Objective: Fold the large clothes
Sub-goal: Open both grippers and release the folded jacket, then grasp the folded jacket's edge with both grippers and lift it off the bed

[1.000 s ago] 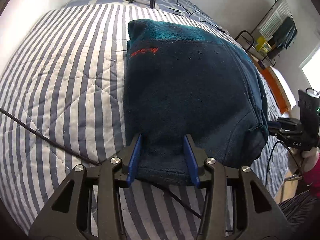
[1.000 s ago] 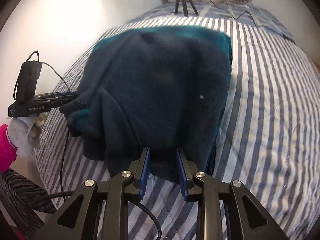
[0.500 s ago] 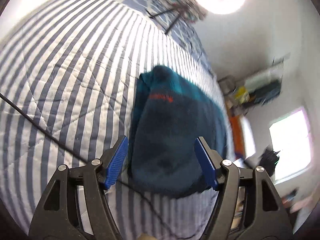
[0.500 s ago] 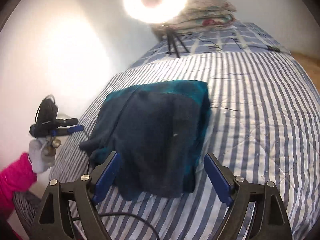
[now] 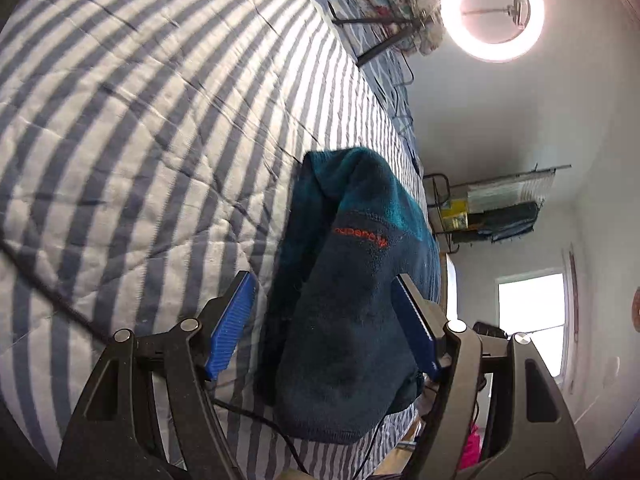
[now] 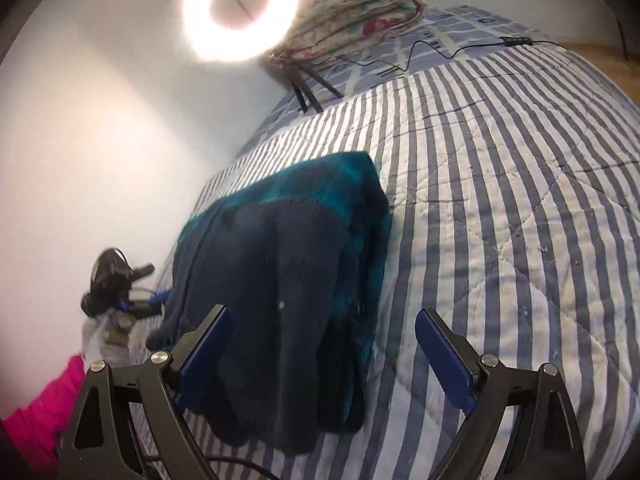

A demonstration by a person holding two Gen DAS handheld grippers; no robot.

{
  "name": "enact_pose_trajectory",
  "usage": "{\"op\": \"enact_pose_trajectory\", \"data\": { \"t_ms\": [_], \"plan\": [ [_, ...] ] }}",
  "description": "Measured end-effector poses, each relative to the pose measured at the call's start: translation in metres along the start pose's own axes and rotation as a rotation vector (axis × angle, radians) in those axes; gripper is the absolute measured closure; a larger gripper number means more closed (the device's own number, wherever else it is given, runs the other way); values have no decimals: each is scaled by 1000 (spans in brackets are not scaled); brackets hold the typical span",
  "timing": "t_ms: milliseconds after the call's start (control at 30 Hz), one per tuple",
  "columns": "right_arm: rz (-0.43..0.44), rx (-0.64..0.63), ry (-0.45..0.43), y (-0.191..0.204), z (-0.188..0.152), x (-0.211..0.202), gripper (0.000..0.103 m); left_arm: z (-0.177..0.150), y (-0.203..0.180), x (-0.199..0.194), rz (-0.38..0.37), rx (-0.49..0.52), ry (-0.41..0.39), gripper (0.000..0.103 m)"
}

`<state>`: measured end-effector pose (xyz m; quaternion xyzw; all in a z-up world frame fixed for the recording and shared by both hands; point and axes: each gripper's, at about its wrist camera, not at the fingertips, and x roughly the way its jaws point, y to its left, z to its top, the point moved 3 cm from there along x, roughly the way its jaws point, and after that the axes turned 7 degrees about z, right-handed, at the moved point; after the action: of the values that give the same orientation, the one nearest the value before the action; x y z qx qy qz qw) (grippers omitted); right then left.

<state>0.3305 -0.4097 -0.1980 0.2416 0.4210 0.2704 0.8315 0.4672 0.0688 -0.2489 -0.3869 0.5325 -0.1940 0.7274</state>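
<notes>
Both tongs (image 5: 324, 328) (image 6: 324, 356) wide apart, angled down over folded fleece (image 6: 288, 280).

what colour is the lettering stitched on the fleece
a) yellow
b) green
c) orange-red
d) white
c: in the left wrist view the dark teal fleece, lying folded on the striped quilt, carries a short line of orange-red lettering near its upper fold.

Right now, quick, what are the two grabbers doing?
Left gripper: open, holding nothing; the folded teal fleece lies on the bed beyond its fingers.
Right gripper: jaws opening, nothing held.
</notes>
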Motion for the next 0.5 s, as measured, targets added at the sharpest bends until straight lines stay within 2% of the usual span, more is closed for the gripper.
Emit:
{"op": "enact_pose_trajectory", "data": {
  "t_ms": [300,500],
  "plan": [
    [21,9,45,-14,4,16,9,2,-10,41,-8,39,63,30],
    [77,52,85,-25,4,33,11,6,-13,56,-44,31,82,31]
  ]
}}
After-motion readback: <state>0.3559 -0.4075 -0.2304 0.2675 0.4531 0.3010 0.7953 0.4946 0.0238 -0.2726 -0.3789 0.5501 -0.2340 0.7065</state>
